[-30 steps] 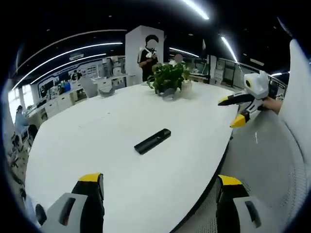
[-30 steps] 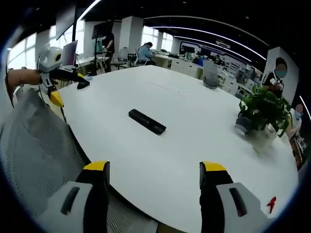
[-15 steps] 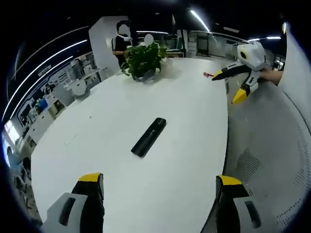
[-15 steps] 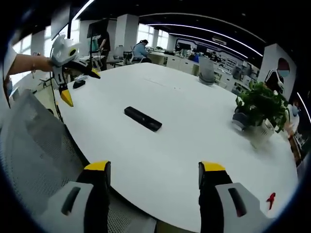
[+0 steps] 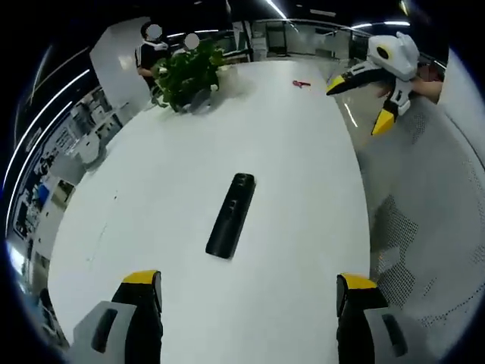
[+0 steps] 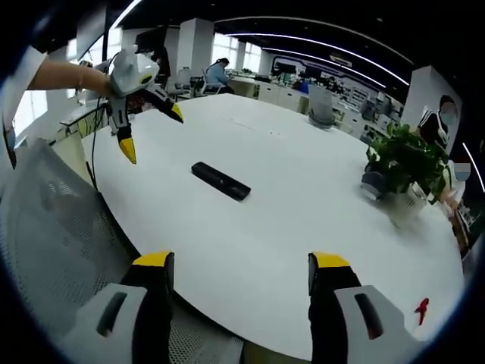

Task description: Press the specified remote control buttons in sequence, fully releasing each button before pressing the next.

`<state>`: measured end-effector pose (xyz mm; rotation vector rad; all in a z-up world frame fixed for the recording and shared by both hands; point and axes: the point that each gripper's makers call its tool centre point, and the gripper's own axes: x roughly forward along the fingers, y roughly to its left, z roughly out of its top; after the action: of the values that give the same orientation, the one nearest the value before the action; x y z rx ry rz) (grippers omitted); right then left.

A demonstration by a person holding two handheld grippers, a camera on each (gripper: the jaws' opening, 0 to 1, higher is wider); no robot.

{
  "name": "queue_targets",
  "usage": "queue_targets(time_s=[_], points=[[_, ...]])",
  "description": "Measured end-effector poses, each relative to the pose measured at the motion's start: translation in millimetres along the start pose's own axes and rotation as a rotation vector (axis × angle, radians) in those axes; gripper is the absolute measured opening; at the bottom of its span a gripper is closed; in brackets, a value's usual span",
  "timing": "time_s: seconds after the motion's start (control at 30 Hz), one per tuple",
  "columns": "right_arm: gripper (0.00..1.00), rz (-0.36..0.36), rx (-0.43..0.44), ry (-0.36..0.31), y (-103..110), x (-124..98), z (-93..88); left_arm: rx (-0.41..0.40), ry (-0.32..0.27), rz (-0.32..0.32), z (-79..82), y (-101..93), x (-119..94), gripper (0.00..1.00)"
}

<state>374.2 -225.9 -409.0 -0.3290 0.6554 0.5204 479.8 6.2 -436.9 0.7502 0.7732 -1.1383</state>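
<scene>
My left gripper (image 5: 250, 292) stands released, jaws wide apart above the white table (image 5: 303, 152) — nothing between them. My right gripper (image 6: 239, 273) is likewise spread and grasps nothing. The black remote (image 5: 230, 214) lies flat mid-table, ahead of both, untouched. Farther off — a potted plant (image 5: 186, 74), and a small red item (image 5: 301, 83) near the far edge.

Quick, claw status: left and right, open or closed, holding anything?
Left claw: open, empty, above the white table, short of the remote control.
Right claw: open, empty, over the table's near edge.
</scene>
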Motion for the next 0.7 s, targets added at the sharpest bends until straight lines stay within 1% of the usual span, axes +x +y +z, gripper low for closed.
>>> queue_targets(time_s=[0.17,0.27,0.43,0.7], points=[[0.74,-0.001,0.005,0.008,-0.6,0.1,-1.5,0.039,0.059,-0.041,-2.4,7.4,15.8,1.00],[0.73,-0.001,0.007,0.012,-0.7,0.3,-2.4,0.048,0.080,-0.056,-3.0,12.8,22.5,1.00],[0.72,0.000,0.011,0.023,-0.9,0.7,-4.4,0.031,0.100,-0.085,-3.8,20.2,32.8,1.00],[0.72,-0.019,0.023,0.026,-5.2,0.3,-5.9,0.034,0.128,-0.114,-1.8,31.9,48.3,1.00]])
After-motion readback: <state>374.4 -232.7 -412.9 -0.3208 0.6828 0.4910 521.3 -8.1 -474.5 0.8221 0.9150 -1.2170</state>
